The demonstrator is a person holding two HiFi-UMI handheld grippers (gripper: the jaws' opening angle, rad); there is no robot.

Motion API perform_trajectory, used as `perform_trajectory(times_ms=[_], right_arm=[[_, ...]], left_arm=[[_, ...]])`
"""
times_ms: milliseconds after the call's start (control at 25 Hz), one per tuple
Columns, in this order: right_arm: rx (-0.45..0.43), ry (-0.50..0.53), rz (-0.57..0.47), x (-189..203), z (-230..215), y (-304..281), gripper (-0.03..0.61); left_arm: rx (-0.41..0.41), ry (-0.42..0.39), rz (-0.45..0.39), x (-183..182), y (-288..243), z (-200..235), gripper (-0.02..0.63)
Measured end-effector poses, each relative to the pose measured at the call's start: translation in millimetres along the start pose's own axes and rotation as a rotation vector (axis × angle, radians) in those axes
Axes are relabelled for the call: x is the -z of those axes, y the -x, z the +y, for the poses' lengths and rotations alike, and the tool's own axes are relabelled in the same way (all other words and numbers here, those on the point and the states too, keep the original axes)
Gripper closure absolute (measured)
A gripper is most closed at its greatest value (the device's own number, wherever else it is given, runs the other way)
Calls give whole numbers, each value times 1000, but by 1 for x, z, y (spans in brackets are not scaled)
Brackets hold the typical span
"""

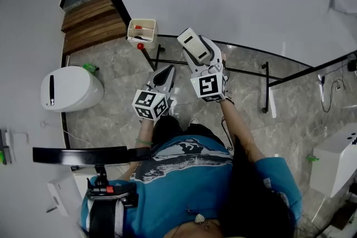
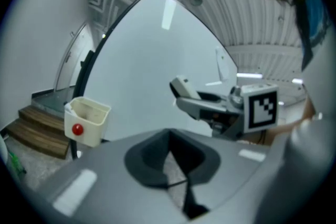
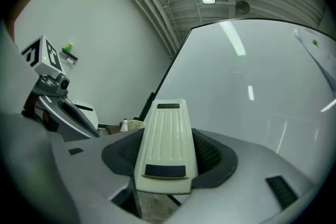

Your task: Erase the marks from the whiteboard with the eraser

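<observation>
Eraser (image 3: pixel 167 141) is pinched between the jaws of the right gripper (image 1: pixel 203 64), its rear end seated between the dark pads and most of its length projecting forward of the fingertips. Its long axis is laid along the jaws, so that it points straight ahead of the gripper toward the whiteboard (image 3: pixel 252 92). The cream ribbed back is turned up toward the gripper's camera; the wiping face is not shown. The board is spread ahead of the right gripper and to its right, and the eraser's front end appears to be held just short of the surface, though contact cannot be ruled out. No marks can be made out on the part of the board that is shown.

The left gripper (image 1: pixel 164 72) is held just to the left of the right one, a little behind it, its jaws pressed together on nothing. A small cream holder (image 1: pixel 141 30) is fixed at the board's edge, ahead and left of it.

The right gripper is judged the nearer and the only one equipped for wiping; a forward push, with the eraser tilted flat to the board, would be called for.
</observation>
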State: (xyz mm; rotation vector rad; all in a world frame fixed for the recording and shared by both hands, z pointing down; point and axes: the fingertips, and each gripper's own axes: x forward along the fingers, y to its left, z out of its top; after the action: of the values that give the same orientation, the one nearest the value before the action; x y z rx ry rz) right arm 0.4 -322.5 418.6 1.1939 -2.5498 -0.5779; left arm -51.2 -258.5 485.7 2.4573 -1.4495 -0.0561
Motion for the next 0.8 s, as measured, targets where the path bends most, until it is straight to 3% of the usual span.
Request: perform_trajectory(times_ms=[360,800], right_arm=[[-144,-127,24,32,46,53,316],[-205,-277,50,35,102,93,314]], left_arm=[[-110,6,38,38,33,-45,609],[-157,-17,26,44,87,-60,609]])
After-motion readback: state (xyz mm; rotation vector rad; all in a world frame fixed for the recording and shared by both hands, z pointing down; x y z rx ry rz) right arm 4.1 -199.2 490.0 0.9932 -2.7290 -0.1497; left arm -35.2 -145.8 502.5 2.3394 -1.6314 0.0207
